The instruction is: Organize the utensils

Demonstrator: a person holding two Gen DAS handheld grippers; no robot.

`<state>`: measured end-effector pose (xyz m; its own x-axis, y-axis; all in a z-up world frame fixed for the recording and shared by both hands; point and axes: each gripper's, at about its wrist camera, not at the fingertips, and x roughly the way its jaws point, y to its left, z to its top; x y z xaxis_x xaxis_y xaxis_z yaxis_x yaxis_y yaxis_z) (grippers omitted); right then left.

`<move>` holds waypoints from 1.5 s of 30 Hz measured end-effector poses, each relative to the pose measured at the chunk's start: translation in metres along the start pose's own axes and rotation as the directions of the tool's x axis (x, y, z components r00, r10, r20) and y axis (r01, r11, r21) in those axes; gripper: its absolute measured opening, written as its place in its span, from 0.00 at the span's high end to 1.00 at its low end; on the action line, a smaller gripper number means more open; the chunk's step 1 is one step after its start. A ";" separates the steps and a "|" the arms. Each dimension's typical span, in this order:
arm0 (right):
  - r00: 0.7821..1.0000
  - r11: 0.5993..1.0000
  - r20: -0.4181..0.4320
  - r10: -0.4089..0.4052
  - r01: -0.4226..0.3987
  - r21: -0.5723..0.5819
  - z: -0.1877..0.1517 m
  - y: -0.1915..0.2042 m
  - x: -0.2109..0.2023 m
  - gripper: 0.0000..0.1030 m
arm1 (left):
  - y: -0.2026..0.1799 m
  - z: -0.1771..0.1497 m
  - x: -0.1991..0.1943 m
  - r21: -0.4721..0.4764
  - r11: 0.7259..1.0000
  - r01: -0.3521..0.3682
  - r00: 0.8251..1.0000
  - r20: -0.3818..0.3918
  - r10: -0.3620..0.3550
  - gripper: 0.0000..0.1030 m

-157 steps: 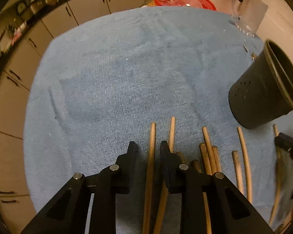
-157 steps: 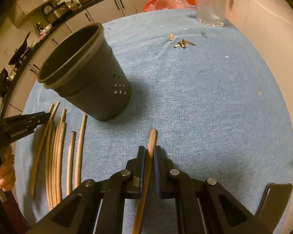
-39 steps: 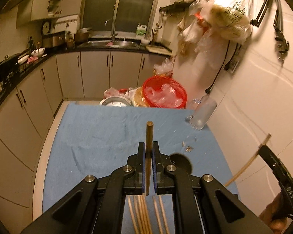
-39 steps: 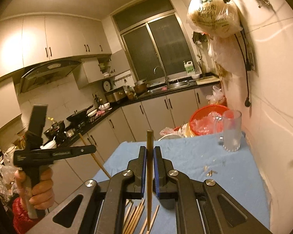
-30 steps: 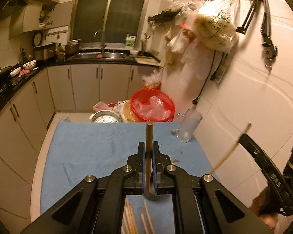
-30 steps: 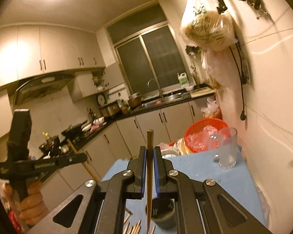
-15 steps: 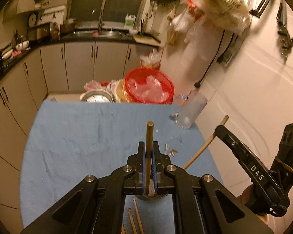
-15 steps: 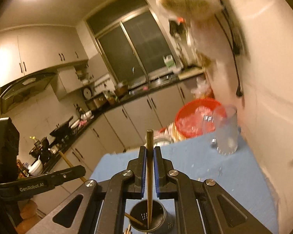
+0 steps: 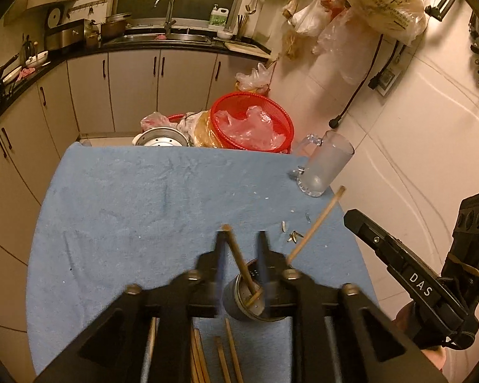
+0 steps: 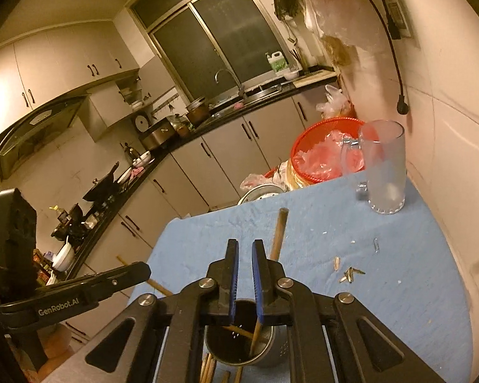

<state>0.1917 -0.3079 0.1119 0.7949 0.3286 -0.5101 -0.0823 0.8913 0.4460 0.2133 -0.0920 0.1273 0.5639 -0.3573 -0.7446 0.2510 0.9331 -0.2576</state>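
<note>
Holding two chopsticks (image 9: 244, 271): utensil cup (image 10: 265, 348) | left gripper (image 9: 239, 249): released | right gripper (image 10: 242, 255): released | loose chopsticks (image 9: 226, 357): beside cup

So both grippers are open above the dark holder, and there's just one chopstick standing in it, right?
Not quite: two chopsticks are in the dark holder, not one. The left wrist view shows one chopstick leaning left and the other chopstick leaning right. The left gripper and right gripper are both open above it.

Both grippers, left (image 9: 239, 255) and right (image 10: 244, 274), opened above the cup (image 9: 249, 300); each released chopstick (image 9: 239, 260) dropped into it, leaning on the rim.
</note>
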 end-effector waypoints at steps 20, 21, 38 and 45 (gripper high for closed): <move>0.989 0.997 -0.134 0.070 -0.073 -0.017 -0.091 0.017 -0.041 0.90 | 0.051 -0.081 -0.099 -0.027 0.999 -0.047 0.986 0.161 0.051 0.57; 0.984 0.998 -0.168 0.056 -0.061 -0.026 -0.100 0.019 -0.034 0.90 | 0.058 -0.090 -0.097 -0.033 0.998 -0.057 0.986 0.152 0.061 0.55; 0.895 0.999 -0.445 -0.018 -0.003 -0.046 -0.183 0.029 0.041 0.89 | 0.112 -0.185 0.006 -0.046 0.981 -0.187 0.969 -0.173 0.177 0.55; 0.887 0.997 -0.458 -0.050 0.015 -0.081 -0.191 0.032 0.045 0.89 | 0.109 -0.192 0.018 -0.006 0.979 -0.204 0.961 -0.191 0.199 0.55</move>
<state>0.1102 -0.2052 -0.0371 0.4341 0.3901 -0.8120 -0.1189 0.9183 0.3776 0.0995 0.0113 -0.0322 0.4412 -0.1500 -0.8848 0.1259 0.9865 -0.1044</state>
